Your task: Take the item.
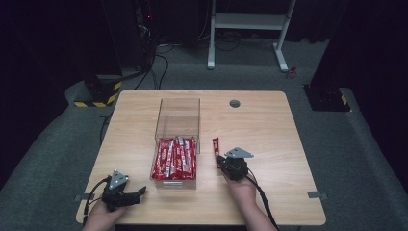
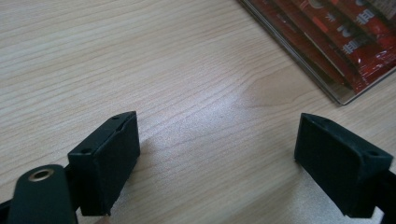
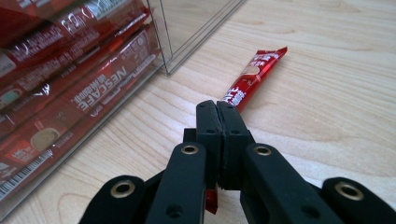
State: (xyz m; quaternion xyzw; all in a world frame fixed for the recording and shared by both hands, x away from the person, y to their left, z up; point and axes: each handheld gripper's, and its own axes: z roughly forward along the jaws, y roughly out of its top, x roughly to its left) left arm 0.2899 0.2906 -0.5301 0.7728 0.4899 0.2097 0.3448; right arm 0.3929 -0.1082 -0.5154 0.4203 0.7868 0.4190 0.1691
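A red coffee sachet stick [image 1: 216, 146] [image 3: 254, 74] lies on the wooden table just right of a clear plastic box [image 1: 178, 100] [image 3: 196, 28]. My right gripper [image 1: 220, 159] [image 3: 218, 108] is shut on the stick's near end, and a red tip pokes out below the jaws. The box's front half holds several matching red sachets [image 1: 175, 158] [image 3: 70, 84] [image 2: 345, 32]; its back half looks empty. My left gripper [image 1: 142, 191] [image 2: 215, 140] rests open at the table's front left, with bare wood between its jaws and the box corner ahead to its right.
A grey cable grommet [image 1: 235, 103] sits in the table [image 1: 269, 130] near the far edge. Beyond the table stand a white desk frame [image 1: 250, 21] and dark equipment with cables on the grey floor.
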